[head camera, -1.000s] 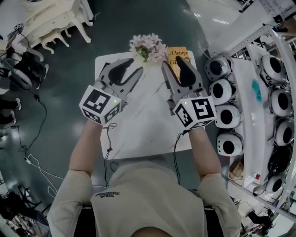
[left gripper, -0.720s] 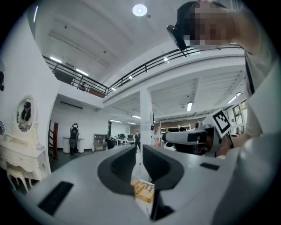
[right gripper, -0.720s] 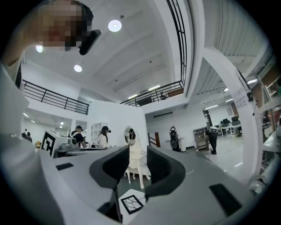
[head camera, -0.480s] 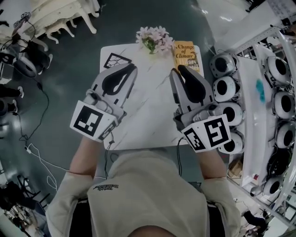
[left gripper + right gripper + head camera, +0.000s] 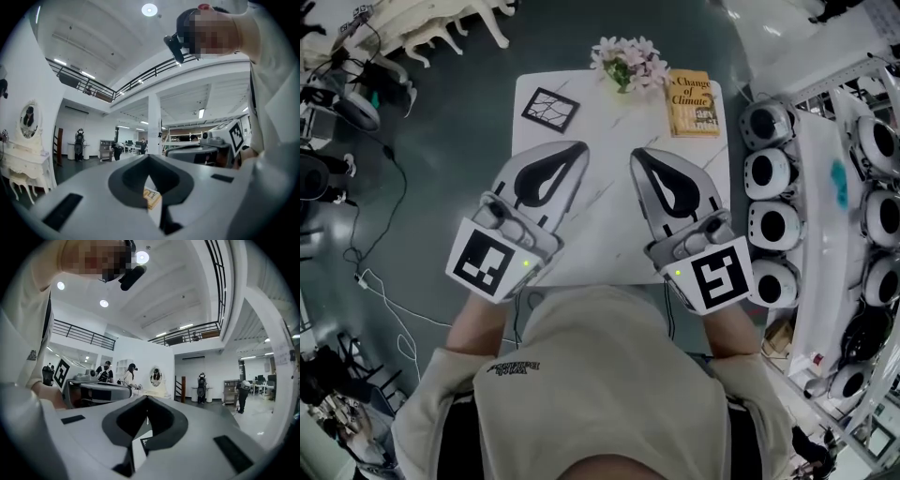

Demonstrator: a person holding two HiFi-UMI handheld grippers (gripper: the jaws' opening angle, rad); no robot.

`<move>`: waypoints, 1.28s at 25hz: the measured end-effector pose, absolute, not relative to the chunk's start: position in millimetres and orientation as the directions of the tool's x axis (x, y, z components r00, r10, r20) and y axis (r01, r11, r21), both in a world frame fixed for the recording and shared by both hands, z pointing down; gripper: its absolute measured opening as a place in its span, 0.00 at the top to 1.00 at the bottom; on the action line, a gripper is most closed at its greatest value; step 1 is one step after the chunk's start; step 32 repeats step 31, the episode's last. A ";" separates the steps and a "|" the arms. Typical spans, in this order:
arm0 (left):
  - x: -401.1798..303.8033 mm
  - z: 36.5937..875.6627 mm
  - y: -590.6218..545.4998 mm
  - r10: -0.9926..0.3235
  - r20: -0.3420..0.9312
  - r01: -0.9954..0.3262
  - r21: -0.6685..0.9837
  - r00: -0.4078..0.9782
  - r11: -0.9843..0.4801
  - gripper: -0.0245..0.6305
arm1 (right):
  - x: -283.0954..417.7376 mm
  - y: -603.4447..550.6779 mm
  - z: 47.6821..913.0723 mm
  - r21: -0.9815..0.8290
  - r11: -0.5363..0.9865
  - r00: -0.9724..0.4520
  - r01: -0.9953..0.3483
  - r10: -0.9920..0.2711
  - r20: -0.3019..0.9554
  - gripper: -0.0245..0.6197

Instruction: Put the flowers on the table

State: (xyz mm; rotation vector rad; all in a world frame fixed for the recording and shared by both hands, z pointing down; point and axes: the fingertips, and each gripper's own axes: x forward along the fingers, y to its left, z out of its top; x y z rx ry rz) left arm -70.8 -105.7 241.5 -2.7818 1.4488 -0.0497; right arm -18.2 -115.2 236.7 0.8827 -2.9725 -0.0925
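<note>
A small bunch of pink and white flowers (image 5: 630, 64) stands at the far edge of the white marble table (image 5: 609, 202). My left gripper (image 5: 579, 148) and right gripper (image 5: 637, 155) hover side by side over the table's near half, well short of the flowers. Both have just been closing and now stand shut with nothing between their jaws. In the left gripper view the left gripper (image 5: 149, 157) points level, and a bit of the yellow book (image 5: 152, 197) shows through its jaw gap. The right gripper (image 5: 146, 398) also points level in its own view.
A yellow book (image 5: 694, 101) lies right of the flowers and a black-framed picture (image 5: 550, 109) left of them. A white rack of round devices (image 5: 773, 225) runs along the table's right side. Cables (image 5: 366, 281) trail on the floor at left, and white ornate furniture (image 5: 441, 28) stands beyond.
Both grippers have drawn back from the flowers toward the person's body. Their jaws, partly open before, have come together with nothing in them.
</note>
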 end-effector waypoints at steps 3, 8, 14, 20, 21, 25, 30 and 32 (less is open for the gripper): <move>-66.0 240.5 -99.0 -0.811 0.030 -0.810 -0.039 0.584 -0.585 0.95 | -17.7 -113.2 234.5 0.052 0.846 -0.847 -0.531 -0.532 0.009 0.95; -64.0 242.5 -92.0 -0.815 0.040 -0.815 -0.023 0.578 -0.579 0.95 | -21.0 -108.2 228.9 0.072 0.859 -0.862 -0.506 -0.508 0.000 0.95; -65.8 241.4 -88.5 -0.818 0.045 -0.818 0.001 0.574 -0.575 0.95 | -28.1 -98.3 225.8 0.079 0.880 -0.882 -0.469 -0.471 0.006 0.95; -64.8 237.1 -84.5 -0.816 0.052 -0.816 -0.021 0.576 -0.578 0.95 | -26.9 -99.4 231.4 0.061 0.883 -0.884 -0.466 -0.468 0.026 0.95; -65.3 238.3 -84.0 -0.815 0.058 -0.816 -0.017 0.576 -0.578 0.95 | -27.4 -99.7 231.4 0.057 0.884 -0.884 -0.464 -0.466 0.026 0.95; -70.1 242.0 -81.9 -0.813 0.052 -0.813 -0.031 0.580 -0.582 0.95 | -30.9 -97.1 231.0 0.058 0.889 -0.889 -0.455 -0.457 0.026 0.95; -70.1 242.9 -75.7 -0.812 0.066 -0.814 -0.004 0.579 -0.581 0.95 | -35.1 -91.7 231.3 0.055 0.893 -0.894 -0.446 -0.448 0.025 0.95; -69.5 243.3 -74.3 -0.812 0.075 -0.814 0.008 0.579 -0.580 0.95 | -35.9 -90.6 231.7 0.055 0.894 -0.894 -0.445 -0.447 0.026 0.95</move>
